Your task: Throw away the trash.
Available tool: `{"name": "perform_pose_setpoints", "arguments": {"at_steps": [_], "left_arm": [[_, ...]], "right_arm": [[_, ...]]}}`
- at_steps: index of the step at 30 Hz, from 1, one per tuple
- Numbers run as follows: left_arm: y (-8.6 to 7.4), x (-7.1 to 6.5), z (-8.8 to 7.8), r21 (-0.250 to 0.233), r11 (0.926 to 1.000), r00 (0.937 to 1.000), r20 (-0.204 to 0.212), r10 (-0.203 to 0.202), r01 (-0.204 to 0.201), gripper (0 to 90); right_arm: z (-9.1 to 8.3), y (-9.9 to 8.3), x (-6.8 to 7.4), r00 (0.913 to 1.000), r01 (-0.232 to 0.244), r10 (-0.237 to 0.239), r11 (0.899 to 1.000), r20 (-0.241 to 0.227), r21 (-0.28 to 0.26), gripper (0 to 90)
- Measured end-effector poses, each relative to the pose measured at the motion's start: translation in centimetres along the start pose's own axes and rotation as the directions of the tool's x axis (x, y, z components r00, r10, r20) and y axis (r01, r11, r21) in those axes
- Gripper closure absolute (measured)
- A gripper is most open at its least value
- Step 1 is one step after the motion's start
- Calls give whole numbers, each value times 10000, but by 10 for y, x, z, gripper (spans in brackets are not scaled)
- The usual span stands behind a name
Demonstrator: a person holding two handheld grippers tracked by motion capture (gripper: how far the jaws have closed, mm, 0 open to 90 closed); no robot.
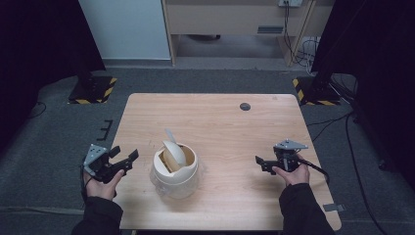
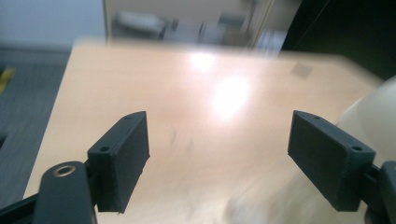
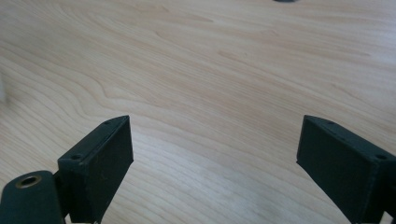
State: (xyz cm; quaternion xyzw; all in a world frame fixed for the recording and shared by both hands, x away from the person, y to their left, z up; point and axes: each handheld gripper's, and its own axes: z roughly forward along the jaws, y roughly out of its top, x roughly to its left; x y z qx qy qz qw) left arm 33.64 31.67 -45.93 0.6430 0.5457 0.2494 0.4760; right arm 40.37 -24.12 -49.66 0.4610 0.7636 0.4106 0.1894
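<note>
The small cream swing-lid bin (image 1: 175, 169) stands near the front middle of the wooden table (image 1: 230, 117), its flap tipped up (a clear liner seems to wrap its base). Left gripper (image 1: 125, 156) sits just beside it, jaws spread, nothing between them. Right gripper (image 1: 259, 161) is well apart — also spread and empty. Risk, in my judgement: a sideways nudge from the left would tip this light bin.

The left gripper (image 2: 219, 154) holds its jaws wide apart over the wooden table (image 2: 187, 93) — a cream bin (image 2: 373, 116) sits blurred at the right edge.
</note>
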Motion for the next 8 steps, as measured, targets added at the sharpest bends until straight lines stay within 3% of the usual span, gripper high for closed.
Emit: {"name": "perform_pose_setpoints", "arguments": {"at_steps": [2, 3, 6, 7, 8], "left_arm": [[-12, 5, 10, 723, 9970, 9993, -231, 304, -287, 199], [-18, 7, 15, 1170, 9920, 9983, -294, 509, -471, 200], [-28, 9, 25, 1922, 9791, 9971, -248, 723, -663, 200], [-28, 9, 25, 1922, 9791, 9971, -248, 723, -663, 200], [-31, 9, 28, 2172, 9729, 9958, -276, 875, -794, 198]], "right_arm": [[1, -2, -2, 9998, -5, 1, 9998, 204, 213, 105], [2, -3, -4, 9995, -16, 7, 9995, 302, 313, 104], [2, -7, -8, 9981, -186, 150, 9981, 604, 587, 98], [2, -7, -8, 9981, -186, 150, 9981, 604, 587, 98], [3, -9, -11, 9966, -300, 238, 9965, 784, 779, 97]]}}
